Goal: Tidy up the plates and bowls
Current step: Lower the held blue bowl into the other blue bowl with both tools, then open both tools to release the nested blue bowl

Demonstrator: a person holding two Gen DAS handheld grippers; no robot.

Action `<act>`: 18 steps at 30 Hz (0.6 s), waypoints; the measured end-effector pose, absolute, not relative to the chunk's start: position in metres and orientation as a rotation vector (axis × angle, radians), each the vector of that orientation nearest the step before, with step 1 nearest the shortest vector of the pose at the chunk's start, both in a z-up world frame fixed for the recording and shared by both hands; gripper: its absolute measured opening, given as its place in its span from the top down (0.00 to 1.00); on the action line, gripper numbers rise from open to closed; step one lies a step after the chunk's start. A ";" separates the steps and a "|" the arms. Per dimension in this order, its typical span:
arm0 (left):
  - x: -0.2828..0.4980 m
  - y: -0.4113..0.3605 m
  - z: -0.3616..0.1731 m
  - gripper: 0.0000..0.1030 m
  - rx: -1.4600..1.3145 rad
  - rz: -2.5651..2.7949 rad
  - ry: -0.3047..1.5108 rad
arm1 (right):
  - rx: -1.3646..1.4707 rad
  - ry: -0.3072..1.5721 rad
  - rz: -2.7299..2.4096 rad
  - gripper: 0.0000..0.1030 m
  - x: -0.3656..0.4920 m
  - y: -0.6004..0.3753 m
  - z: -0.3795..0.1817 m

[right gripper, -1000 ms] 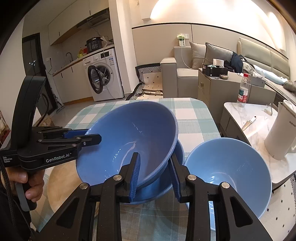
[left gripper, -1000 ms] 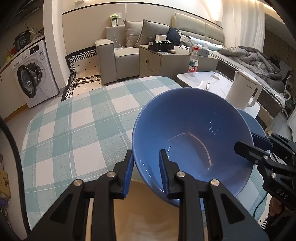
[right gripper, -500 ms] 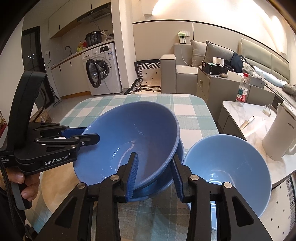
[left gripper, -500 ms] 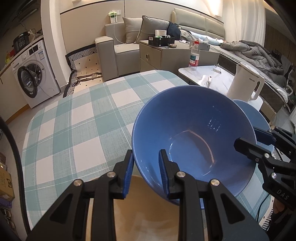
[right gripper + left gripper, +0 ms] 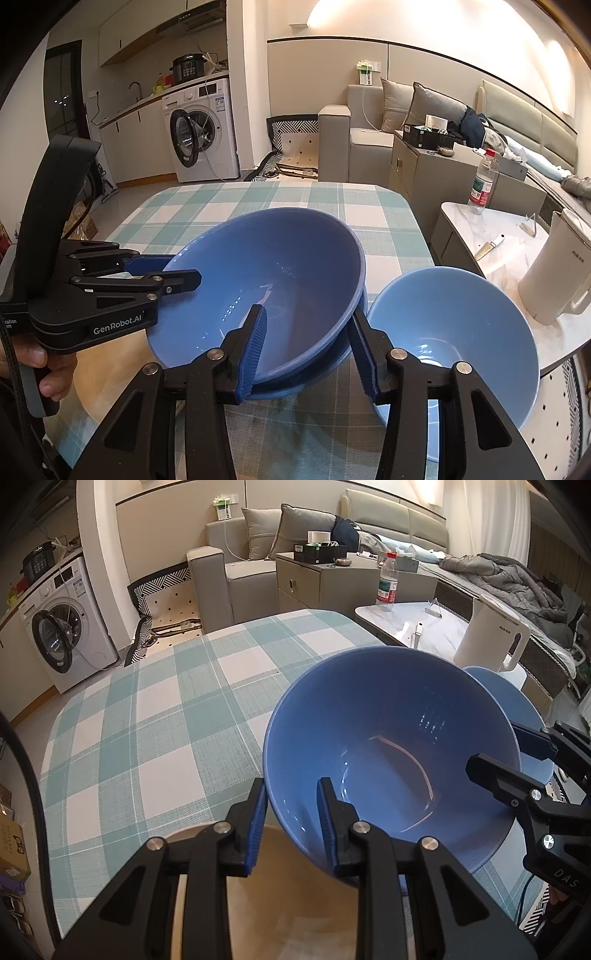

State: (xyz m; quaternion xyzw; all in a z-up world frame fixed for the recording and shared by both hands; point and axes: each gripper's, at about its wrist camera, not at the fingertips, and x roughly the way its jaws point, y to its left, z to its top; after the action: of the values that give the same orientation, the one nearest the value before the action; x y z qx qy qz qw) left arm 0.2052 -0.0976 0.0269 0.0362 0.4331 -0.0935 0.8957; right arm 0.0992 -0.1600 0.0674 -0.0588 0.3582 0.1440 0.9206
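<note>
- A dark blue bowl point(image 5: 266, 295) sits tilted inside a second bowl of the same blue point(image 5: 321, 373), whose rim shows beneath it at its 5 o'clock side; both are on the checked worktop point(image 5: 155, 716).
- The left tongs point(image 5: 291, 812) pinch the tilted bowl's rim at 7 o'clock in the left wrist view, one pad outside the wall and one inside, the jaws nearly together.
- The right tongs point(image 5: 310, 347) straddle the rim of the tilted bowl, one finger inside and the other outside the stacked walls. Their jaws have just been opening, and the pads now stand clear of the bowl, with a visible gap on the inner side.
- A lighter blue bowl point(image 5: 454, 343) stands upright on the worktop just beside the stack, at 3 o'clock from it in the right wrist view.
- A tan round plate point(image 5: 303, 897) lies under the left tongs, at 6 o'clock of the tilted bowl; whether the bowl touches it cannot be told.
- A hand point(image 5: 40, 365) grips the handle of the left tongs at 9 o'clock of the right wrist view.
- Beyond the worktop's right edge a white kettle point(image 5: 557, 266) stands on a marble side table point(image 5: 491, 225), with a water bottle point(image 5: 482, 182) at its far end.
- A washing machine point(image 5: 203, 133) stands at 11 o'clock and a grey sofa point(image 5: 373, 136) at 1 o'clock.
</note>
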 end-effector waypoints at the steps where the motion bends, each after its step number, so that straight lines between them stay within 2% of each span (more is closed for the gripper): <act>1: 0.205 -0.098 0.026 0.76 0.076 -0.195 0.900 | -0.121 0.738 0.298 0.54 0.100 -0.160 0.067; 5: 0.206 -0.098 0.023 0.76 0.074 -0.202 0.907 | -0.119 0.740 0.306 0.48 0.100 -0.158 0.065; 10: 0.206 -0.099 0.021 0.75 0.081 -0.202 0.914 | -0.122 0.752 0.310 0.45 0.101 -0.157 0.062; 15: 0.205 -0.101 0.019 0.72 0.090 -0.208 0.916 | -0.125 0.760 0.333 0.33 0.101 -0.155 0.060; 18: 0.205 -0.100 0.018 0.64 0.069 -0.227 0.931 | -0.125 0.765 0.349 0.24 0.099 -0.153 0.059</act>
State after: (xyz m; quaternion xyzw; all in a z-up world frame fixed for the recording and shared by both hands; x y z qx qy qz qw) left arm 0.2048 -0.0996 0.0175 0.0333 0.4480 -0.1093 0.8867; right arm 0.0993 -0.1528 0.0592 -0.0607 0.3710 0.1695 0.9110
